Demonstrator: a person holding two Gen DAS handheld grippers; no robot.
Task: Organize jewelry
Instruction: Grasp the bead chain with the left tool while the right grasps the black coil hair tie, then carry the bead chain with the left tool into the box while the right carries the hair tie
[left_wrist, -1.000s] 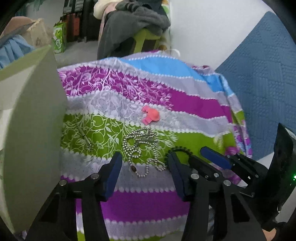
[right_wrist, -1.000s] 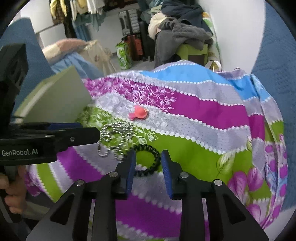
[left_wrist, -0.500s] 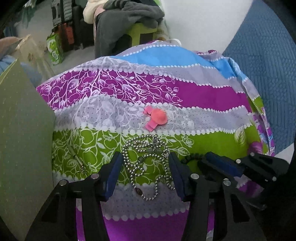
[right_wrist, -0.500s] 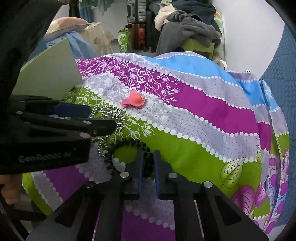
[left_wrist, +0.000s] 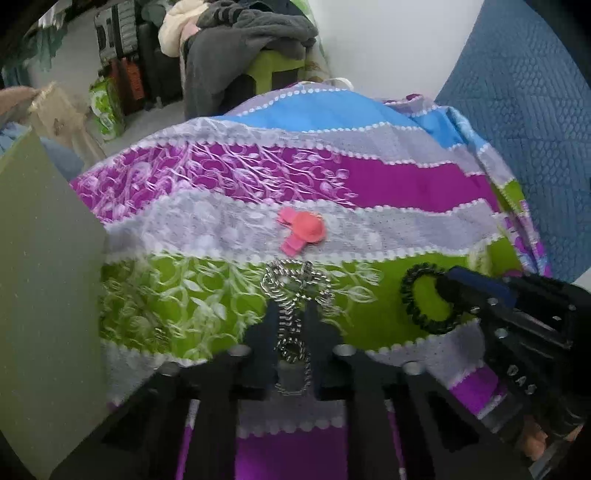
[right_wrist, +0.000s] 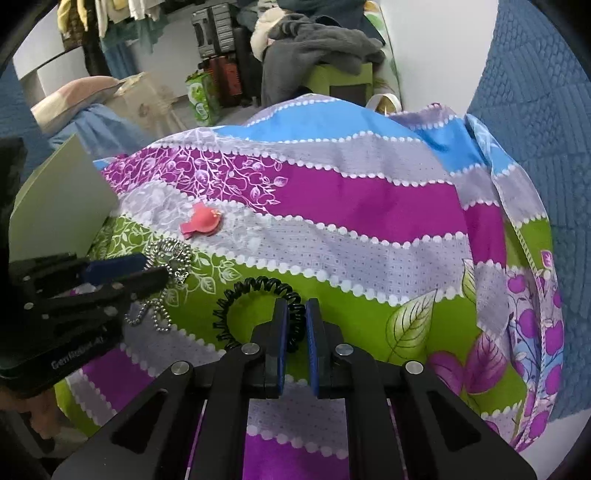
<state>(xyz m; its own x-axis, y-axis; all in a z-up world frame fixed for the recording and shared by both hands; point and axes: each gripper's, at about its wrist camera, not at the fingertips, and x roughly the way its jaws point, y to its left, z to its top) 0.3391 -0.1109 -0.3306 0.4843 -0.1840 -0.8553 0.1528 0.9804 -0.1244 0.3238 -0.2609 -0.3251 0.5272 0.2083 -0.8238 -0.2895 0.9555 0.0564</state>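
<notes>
A silver ball-chain necklace (left_wrist: 295, 291) lies bunched on the green leaf-printed band of a striped floral cloth (left_wrist: 369, 177), and the left gripper (left_wrist: 292, 325) has its two dark fingers drawn in tight on the chain's near end, with a loop of beads showing in the narrow slit between them. Just to the right on the same green band sits a black coiled hair tie (right_wrist: 258, 306), touching nothing else on the cloth; the right gripper (right_wrist: 295, 332) is clamped on its near right edge, blue pads (right_wrist: 312, 332) pressed against the coil from both sides. In the left wrist view that same tie (left_wrist: 424, 302) appears as a dark ring with the right gripper's tip (left_wrist: 465, 291) biting its right side. Beyond the necklace, on the pale grey lace band, rests a pink bird-shaped hair clip (left_wrist: 303, 230) (its beak end points right in the right wrist view), apart from the chain. A pale green flat board (left_wrist: 40, 277) stands at the left edge of the cloth. Behind, a pile of grey clothing (right_wrist: 317, 40) is heaped on a green stool, and a quilted blue cover (left_wrist: 524, 103) fills the right side.
</notes>
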